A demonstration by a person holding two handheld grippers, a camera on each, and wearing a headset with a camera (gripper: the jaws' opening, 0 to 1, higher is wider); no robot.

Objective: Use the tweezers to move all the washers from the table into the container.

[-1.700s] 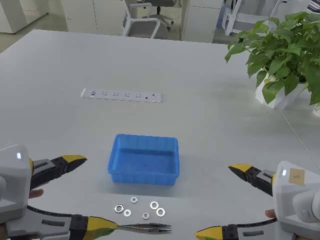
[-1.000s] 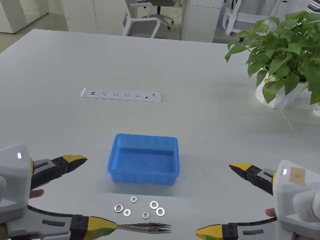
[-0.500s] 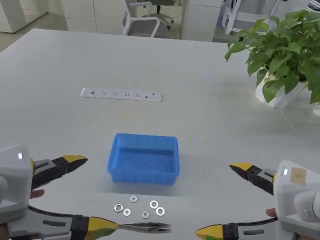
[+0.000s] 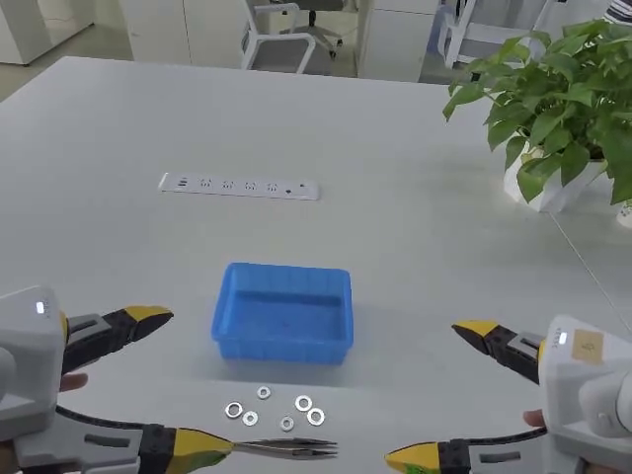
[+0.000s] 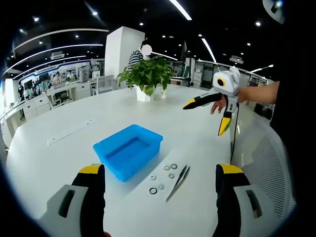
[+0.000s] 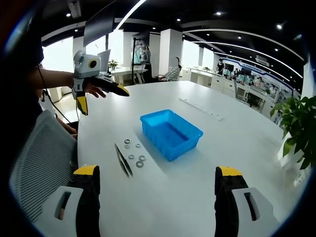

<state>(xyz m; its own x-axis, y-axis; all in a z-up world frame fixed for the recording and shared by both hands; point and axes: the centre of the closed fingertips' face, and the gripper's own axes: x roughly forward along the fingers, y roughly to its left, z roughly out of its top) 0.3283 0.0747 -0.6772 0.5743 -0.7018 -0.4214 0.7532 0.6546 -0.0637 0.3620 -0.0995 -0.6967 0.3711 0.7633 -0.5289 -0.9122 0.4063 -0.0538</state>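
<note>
A blue container point(image 4: 281, 348) stands on the white table, with nothing visible inside it. Several metal washers point(image 4: 286, 424) lie loose just in front of it, and the tweezers point(image 4: 291, 449) lie flat on the table at their near side. My left gripper point(image 4: 178, 380) hangs open to the left of the washers, holding nothing. My right gripper point(image 4: 439, 393) hangs open to their right, also holding nothing. The left gripper view looks between its jaws point(image 5: 160, 170) at the container point(image 5: 133, 165), the washers point(image 5: 168, 173) and the tweezers point(image 5: 178, 181). The right gripper view point(image 6: 158, 171) shows the container point(image 6: 163, 148), the washers point(image 6: 134, 153) and the tweezers point(image 6: 123, 160).
A white power strip point(image 4: 239, 187) lies beyond the container. A potted plant point(image 4: 558, 109) stands at the far right of the table. Office chairs point(image 4: 281, 39) stand past the far edge. A grey mesh chair point(image 6: 42, 168) sits at the near edge.
</note>
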